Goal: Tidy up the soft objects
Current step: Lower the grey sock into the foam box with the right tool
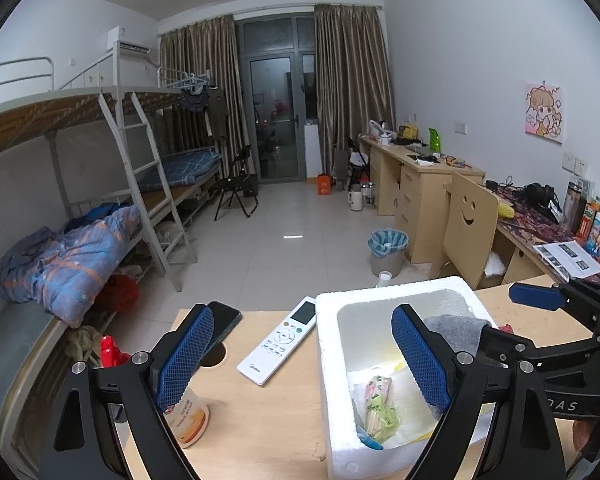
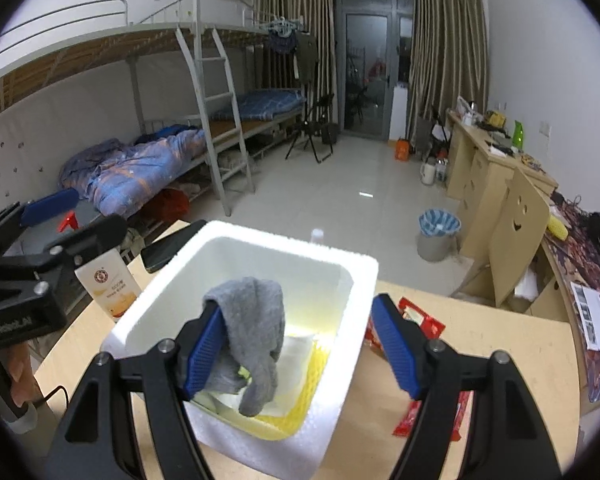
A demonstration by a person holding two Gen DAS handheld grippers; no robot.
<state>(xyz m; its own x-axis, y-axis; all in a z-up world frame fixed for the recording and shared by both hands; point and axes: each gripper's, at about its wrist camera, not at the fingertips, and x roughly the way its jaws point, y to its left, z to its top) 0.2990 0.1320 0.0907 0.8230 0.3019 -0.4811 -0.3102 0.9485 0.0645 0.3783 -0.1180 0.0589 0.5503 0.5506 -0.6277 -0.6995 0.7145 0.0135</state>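
A white foam box (image 2: 292, 245) stands on the wooden table (image 2: 480, 344). My right gripper (image 2: 300, 354) hovers over the box with its jaws wide apart. A grey sock (image 2: 256, 320) is draped over its left finger and hangs down into the box, unpinched. In the left wrist view the box (image 1: 332, 380) holds a flowered tissue packet (image 1: 378, 402) on yellow netting, and the sock (image 1: 456, 328) shows behind my right finger. My left gripper (image 1: 300, 356) is open and empty, straddling the box's left wall.
A white remote (image 1: 280, 340), a dark phone (image 1: 220, 328) and a white bottle with an orange label (image 1: 190, 420) lie left of the box. Red packets (image 2: 422, 320) lie to its right. Beyond the table are bunk beds, a bin (image 1: 387, 252) and desks.
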